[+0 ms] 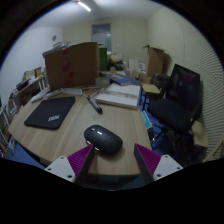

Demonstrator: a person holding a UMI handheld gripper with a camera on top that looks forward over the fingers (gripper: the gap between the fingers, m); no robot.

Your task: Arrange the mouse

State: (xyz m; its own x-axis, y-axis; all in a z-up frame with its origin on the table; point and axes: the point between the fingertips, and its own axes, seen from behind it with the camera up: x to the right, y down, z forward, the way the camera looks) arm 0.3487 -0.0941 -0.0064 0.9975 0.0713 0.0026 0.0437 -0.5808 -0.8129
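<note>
A black computer mouse (102, 139) lies on the wooden table (70, 140), just ahead of my fingers and a little toward the left one. A black mouse pad (51, 112) lies flat on the table further back and to the left of the mouse. My gripper (111, 160) is open, its purple pads (146, 157) spread wide on either side with only bare table between them. The fingers touch nothing.
A large cardboard box (71, 64) stands at the table's far side. A stack of papers (120, 96) and a dark tool (94, 103) lie behind the mouse. A black office chair (178, 100) stands beside the table's right edge. Clutter fills the room beyond.
</note>
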